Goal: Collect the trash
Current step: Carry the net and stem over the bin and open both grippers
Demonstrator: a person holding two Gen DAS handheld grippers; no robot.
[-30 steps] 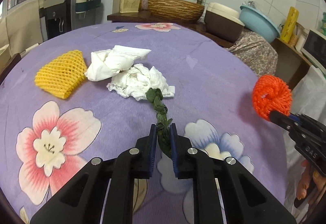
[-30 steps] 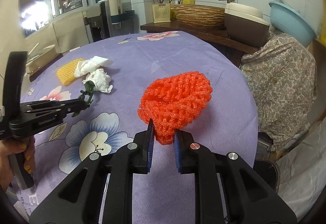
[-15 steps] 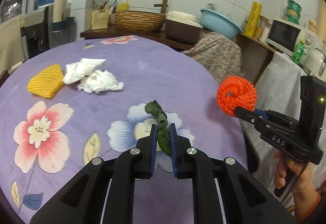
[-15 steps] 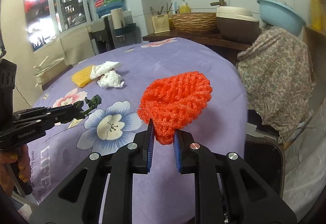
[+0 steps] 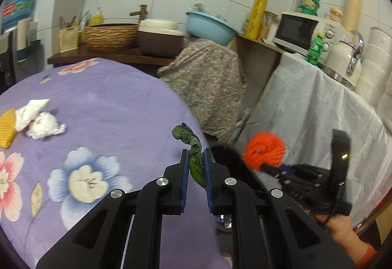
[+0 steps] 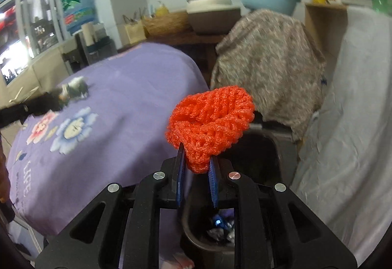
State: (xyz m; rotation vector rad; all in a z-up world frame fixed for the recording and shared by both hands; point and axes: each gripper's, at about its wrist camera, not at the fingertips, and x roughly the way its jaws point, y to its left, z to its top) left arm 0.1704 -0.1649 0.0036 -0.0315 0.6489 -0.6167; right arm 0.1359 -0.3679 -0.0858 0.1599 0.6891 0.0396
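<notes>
1. Gripping a twisted green leaf scrap (image 5: 194, 158), your left gripper (image 5: 196, 166) has both blue pads clamped on its lower part; the curled top sticks out toward 12 o'clock, over the edge of the purple flowered tablecloth (image 5: 103, 102).
2. Your right gripper (image 6: 196, 166) is clenched on one orange foam net (image 6: 210, 124), pinching its lower tip while the bulk balloons above the pads.
3. From the left wrist camera you see that same orange net at 3 o'clock, off the table, carried by the right gripper with your hand under it.
4. Count one dark trash bin (image 6: 257, 156): in the right wrist view it sits directly below and behind the net, between the table and a white draped surface (image 6: 348, 122). Some crumpled scraps (image 6: 220, 229) lie in its bottom.
5. Three pieces of trash are on the tablecloth, grouped at 9 o'clock in the left view: one yellow foam net (image 5: 6, 128), one folded white tissue (image 5: 30, 109) and one crumpled white tissue (image 5: 44, 125). The tissues touch each other, and the folded one overlaps the yellow net.
6. In the right wrist view that cluster is a blur at 10 o'clock, partly behind the dark shape of your left gripper, so you cannot count it there.
7. Both held pieces are clear of the table surface.
</notes>
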